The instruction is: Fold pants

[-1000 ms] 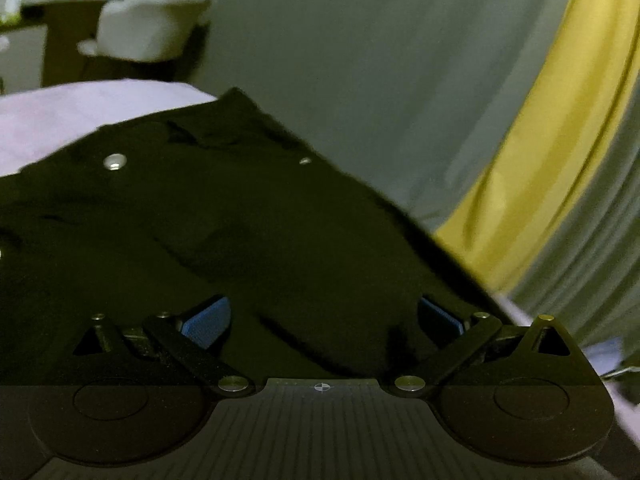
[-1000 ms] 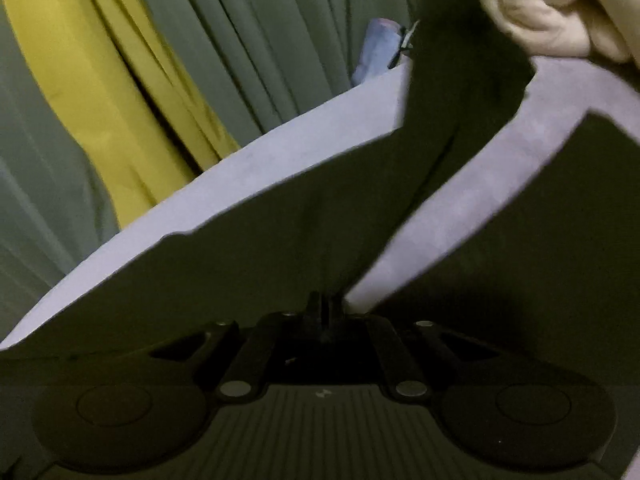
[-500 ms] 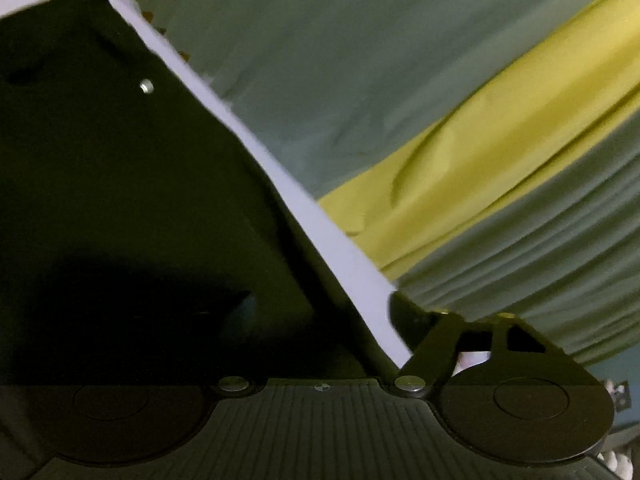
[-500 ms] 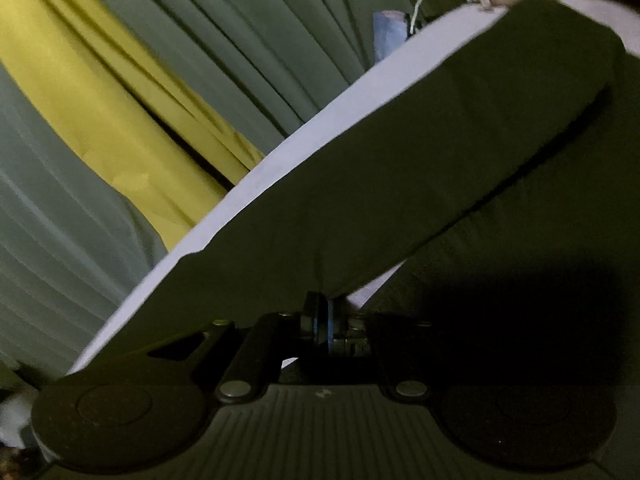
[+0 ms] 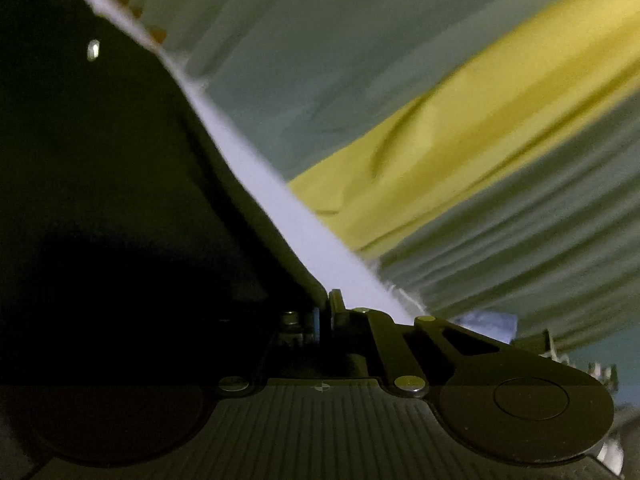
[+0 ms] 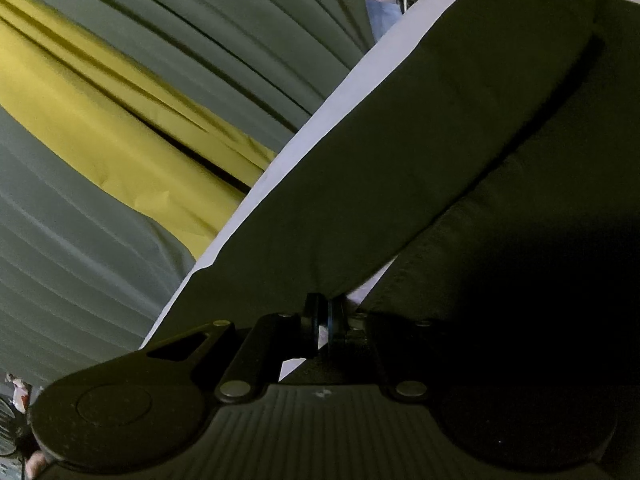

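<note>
Dark pants [image 6: 400,168] lying spread on a pale bed [image 6: 360,80], metal button [image 5: 93,49] glinting, left gripper [image 5: 324,316] and right gripper [image 6: 326,316] each pinching a fabric edge, green and yellow curtain [image 5: 440,120] hanging behind.

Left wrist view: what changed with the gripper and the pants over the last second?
The left gripper, open above the black pants a second ago, has shut on their edge near the waistband. The right gripper stays shut on a pant leg, laying it onto the other. Lavender sheet unchanged.
</note>
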Motion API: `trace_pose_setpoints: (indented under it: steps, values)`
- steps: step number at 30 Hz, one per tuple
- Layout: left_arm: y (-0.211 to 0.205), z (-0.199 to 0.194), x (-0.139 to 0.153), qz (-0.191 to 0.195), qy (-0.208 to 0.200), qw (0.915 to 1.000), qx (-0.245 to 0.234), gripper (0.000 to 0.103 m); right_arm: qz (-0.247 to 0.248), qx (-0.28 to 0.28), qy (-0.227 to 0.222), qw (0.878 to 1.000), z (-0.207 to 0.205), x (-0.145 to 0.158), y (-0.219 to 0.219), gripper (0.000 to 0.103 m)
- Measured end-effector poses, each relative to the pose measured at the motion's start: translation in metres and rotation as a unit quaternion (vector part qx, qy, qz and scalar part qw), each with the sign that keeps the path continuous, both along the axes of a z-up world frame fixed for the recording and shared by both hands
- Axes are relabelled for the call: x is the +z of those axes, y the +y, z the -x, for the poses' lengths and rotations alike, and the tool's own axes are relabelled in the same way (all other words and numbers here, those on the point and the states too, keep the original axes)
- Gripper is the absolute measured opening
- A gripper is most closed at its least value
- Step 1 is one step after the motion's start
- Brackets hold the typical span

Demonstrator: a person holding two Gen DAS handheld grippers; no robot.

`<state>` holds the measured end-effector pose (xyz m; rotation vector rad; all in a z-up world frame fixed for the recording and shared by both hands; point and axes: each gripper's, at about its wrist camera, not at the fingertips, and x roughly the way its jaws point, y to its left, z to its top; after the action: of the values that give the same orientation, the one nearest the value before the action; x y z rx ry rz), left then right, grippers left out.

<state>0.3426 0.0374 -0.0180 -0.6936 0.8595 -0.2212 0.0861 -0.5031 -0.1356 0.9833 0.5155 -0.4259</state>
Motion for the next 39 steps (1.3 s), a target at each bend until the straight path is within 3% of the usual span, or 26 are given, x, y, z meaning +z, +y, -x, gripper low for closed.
trace_pose_setpoints:
  steps: [4, 7, 10, 14, 18, 19, 20, 21, 22, 24, 27, 30, 33, 36, 37, 38, 39]
  values:
    - [0.011, 0.068, 0.037, -0.008, -0.065, 0.9978, -0.014, 0.006, 0.041, -0.017, -0.003, 0.999, 0.012, 0.022, 0.010, 0.003]
    - [0.025, 0.133, 0.050, 0.007, -0.084, 0.9965, -0.004, 0.006, 0.058, -0.030, -0.024, 0.998, 0.042, 0.042, 0.010, 0.003]
    - [0.038, 0.195, 0.040, 0.034, -0.074, 0.9966, 0.014, 0.006, 0.073, -0.052, -0.052, 0.995, 0.090, 0.063, 0.005, 0.003]
    - [0.037, 0.240, 0.009, 0.010, -0.047, 0.9985, 0.025, 0.007, 0.080, -0.062, -0.049, 0.994, 0.129, 0.075, -0.007, 0.003]
    - [0.047, 0.255, -0.016, 0.015, -0.001, 0.9968, 0.078, 0.010, 0.004, -0.083, -0.031, 0.996, 0.149, 0.053, -0.023, 0.006]
    - [0.045, 0.261, -0.016, 0.014, 0.003, 0.9961, 0.087, 0.014, -0.013, -0.084, -0.029, 0.996, 0.153, 0.044, -0.027, 0.015]
    - [0.052, 0.279, -0.010, 0.018, 0.003, 0.9952, 0.096, 0.016, -0.030, -0.085, -0.024, 0.996, 0.155, 0.035, -0.030, 0.034]
    - [0.054, 0.283, -0.009, 0.022, -0.006, 0.9941, 0.106, 0.021, -0.044, -0.088, -0.018, 0.995, 0.156, 0.028, -0.034, 0.044]
    - [0.061, 0.288, -0.005, 0.021, -0.015, 0.9931, 0.114, 0.033, -0.056, -0.092, -0.017, 0.994, 0.154, 0.021, -0.036, 0.054]
    - [0.063, 0.291, -0.005, 0.013, -0.032, 0.9898, 0.138, 0.047, -0.082, -0.095, -0.032, 0.992, 0.148, 0.008, -0.042, 0.054]
    - [0.069, 0.293, -0.013, 0.031, -0.026, 0.9847, 0.169, 0.048, -0.098, -0.110, -0.038, 0.988, 0.140, 0.001, -0.053, 0.054]
    - [0.069, 0.290, -0.035, 0.038, -0.001, 0.9813, 0.189, 0.048, -0.076, -0.132, -0.046, 0.987, 0.132, 0.002, -0.065, 0.055]
    - [0.073, 0.286, -0.022, 0.019, -0.007, 0.9821, 0.188, 0.049, -0.080, -0.142, -0.047, 0.985, 0.121, -0.005, -0.078, 0.055]
    - [0.085, 0.311, -0.001, 0.000, -0.021, 0.9838, 0.178, 0.051, -0.098, -0.154, -0.067, 0.981, 0.116, -0.012, -0.085, 0.054]
    - [0.095, 0.313, 0.009, -0.007, -0.031, 0.9836, 0.178, 0.052, -0.098, -0.155, -0.072, 0.980, 0.117, -0.012, -0.086, 0.037]
    - [0.095, 0.313, 0.014, -0.015, -0.045, 0.9829, 0.178, 0.052, -0.096, -0.150, -0.074, 0.981, 0.119, -0.014, -0.087, 0.009]
    - [0.102, 0.317, 0.022, -0.023, -0.058, 0.9819, 0.179, 0.053, -0.099, -0.146, -0.071, 0.982, 0.119, -0.017, -0.089, 0.006]
